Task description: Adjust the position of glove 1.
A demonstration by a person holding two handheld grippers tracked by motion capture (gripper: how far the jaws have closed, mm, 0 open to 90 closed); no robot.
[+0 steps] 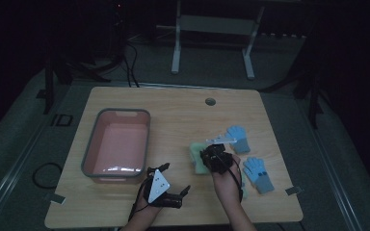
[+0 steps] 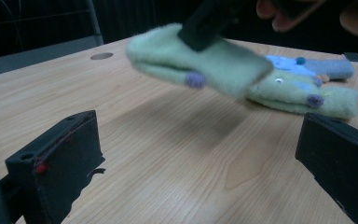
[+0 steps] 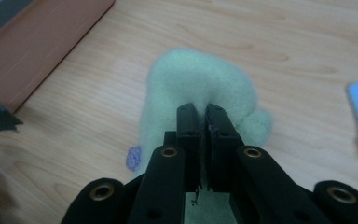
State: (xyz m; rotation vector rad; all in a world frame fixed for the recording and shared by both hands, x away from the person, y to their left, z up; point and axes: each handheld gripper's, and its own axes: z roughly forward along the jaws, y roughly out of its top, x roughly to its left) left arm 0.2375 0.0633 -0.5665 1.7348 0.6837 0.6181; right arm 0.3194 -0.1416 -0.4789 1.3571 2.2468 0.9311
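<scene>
Now, right gripper (image 3: pixel 203 116): jaws pinching the green glove (image 3: pixel 200 84), lifting it off the table (image 1: pixel 173 110).
Left gripper (image 2: pixel 200 154): jaws spread, idling beside the pink bin (image 1: pixel 118 144).

Wooden table (image 1: pixel 183 115): pink tub (image 1: pixel 118 144), blue gloves (image 1: pixel 250 159), green glove (image 2: pixel 303 98).

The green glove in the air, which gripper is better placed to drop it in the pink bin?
Right. The right gripper is already shut on the green glove, lifted off the table. The left gripper rests open beside the pink bin, holding nothing.
</scene>
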